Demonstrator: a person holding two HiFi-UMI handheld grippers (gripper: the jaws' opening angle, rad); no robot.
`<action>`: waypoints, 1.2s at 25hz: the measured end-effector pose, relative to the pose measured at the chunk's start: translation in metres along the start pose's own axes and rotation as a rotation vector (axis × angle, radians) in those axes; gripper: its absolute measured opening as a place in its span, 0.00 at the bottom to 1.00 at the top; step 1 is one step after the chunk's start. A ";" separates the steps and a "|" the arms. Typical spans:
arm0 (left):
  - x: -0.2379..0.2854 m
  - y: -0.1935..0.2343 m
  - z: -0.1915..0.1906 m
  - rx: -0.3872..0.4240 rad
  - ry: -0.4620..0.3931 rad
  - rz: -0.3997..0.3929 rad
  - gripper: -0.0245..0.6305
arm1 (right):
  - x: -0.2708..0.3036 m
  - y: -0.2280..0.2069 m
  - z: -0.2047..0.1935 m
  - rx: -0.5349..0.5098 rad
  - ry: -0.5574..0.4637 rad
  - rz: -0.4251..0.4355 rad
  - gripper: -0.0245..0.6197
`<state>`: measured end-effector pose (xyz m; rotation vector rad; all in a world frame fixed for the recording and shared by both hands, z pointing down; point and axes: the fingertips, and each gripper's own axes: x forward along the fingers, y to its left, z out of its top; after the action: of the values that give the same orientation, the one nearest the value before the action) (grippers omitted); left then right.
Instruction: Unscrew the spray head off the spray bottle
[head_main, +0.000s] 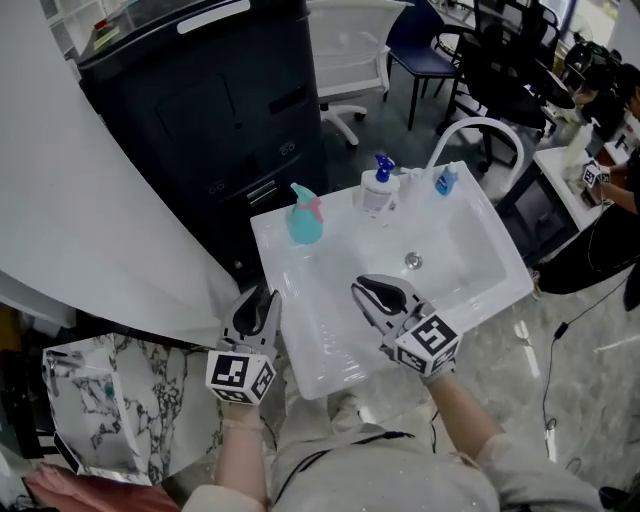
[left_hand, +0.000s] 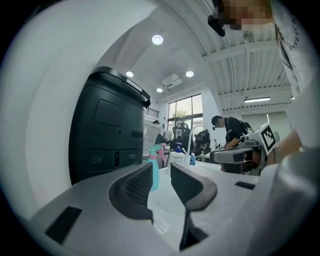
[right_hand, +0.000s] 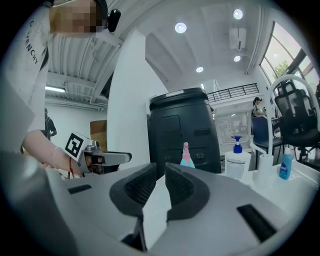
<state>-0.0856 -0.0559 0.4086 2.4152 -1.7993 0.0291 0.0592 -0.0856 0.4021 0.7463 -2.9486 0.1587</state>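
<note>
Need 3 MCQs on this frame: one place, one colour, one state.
1. Where does the spray bottle stand?
A. sink's back-left corner
B. sink's front-right corner
C. over the drain

2. What colour is its spray head?
A. blue
B. pink
C. black

3. How is the left gripper?
A. shut on the bottle
B. open, empty
C. shut on the spray head

Answers: 1 A, the head view shows it at the sink's far left corner. 2 B, pink over a teal body. 3 B, its own view shows a gap between the jaws, with nothing in it.
</note>
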 end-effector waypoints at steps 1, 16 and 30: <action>0.011 0.004 0.001 0.004 0.007 -0.011 0.20 | 0.008 -0.006 0.002 0.004 -0.001 0.001 0.11; 0.156 0.042 -0.040 0.097 0.196 -0.150 0.49 | 0.110 -0.074 0.028 0.062 -0.019 0.017 0.25; 0.226 0.035 -0.077 0.346 0.332 -0.220 0.60 | 0.176 -0.083 0.035 0.056 0.025 0.102 0.32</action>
<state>-0.0491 -0.2724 0.5091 2.6196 -1.4739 0.7288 -0.0574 -0.2455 0.3944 0.5955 -2.9708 0.2572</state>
